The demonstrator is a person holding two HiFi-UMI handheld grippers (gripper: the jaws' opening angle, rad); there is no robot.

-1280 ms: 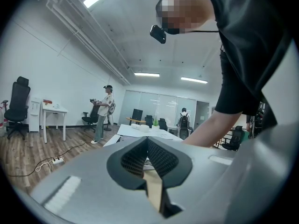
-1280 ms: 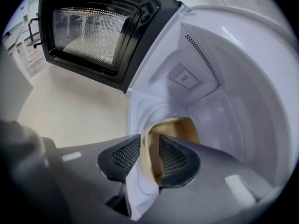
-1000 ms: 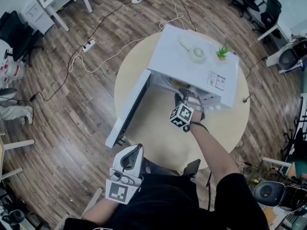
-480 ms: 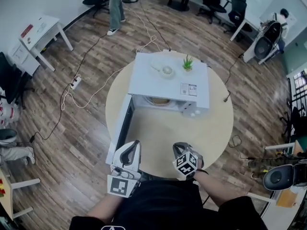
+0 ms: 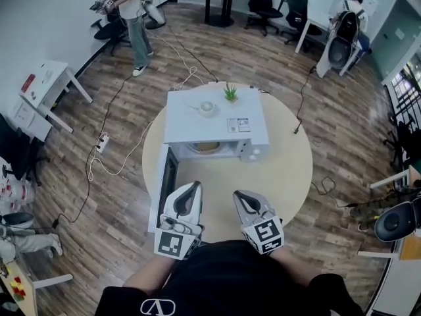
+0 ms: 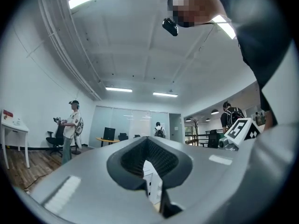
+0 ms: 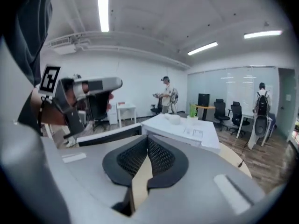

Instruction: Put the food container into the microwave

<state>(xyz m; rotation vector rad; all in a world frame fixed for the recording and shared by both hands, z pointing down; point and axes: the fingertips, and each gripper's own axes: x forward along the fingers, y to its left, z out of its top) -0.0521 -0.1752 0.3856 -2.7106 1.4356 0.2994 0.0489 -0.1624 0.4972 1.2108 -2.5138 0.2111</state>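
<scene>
The white microwave (image 5: 217,120) stands on the round table with its door (image 5: 164,183) swung open to the left. Inside the cavity sits the food container (image 5: 206,147), a pale round dish with brownish contents. Both grippers hover close to my body, short of the table's near edge and apart from the microwave. My left gripper (image 5: 192,187) has its jaws together, empty. My right gripper (image 5: 239,195) has just been closing and is shut with nothing between its jaws. The right gripper view looks over its tips (image 7: 147,139) at the microwave (image 7: 182,127). The left gripper (image 6: 146,140) faces the far room.
A small green plant (image 5: 230,93) and a white round object (image 5: 206,107) rest on the microwave's top. The beige table (image 5: 289,170) stands amid floor cables (image 5: 118,163). A person (image 5: 131,5) stands far off, near desks and office chairs.
My right gripper has drawn back out of the microwave opening, risen and shut, leaving the container inside. The left gripper has lifted too. The head view now takes in more of the room.
</scene>
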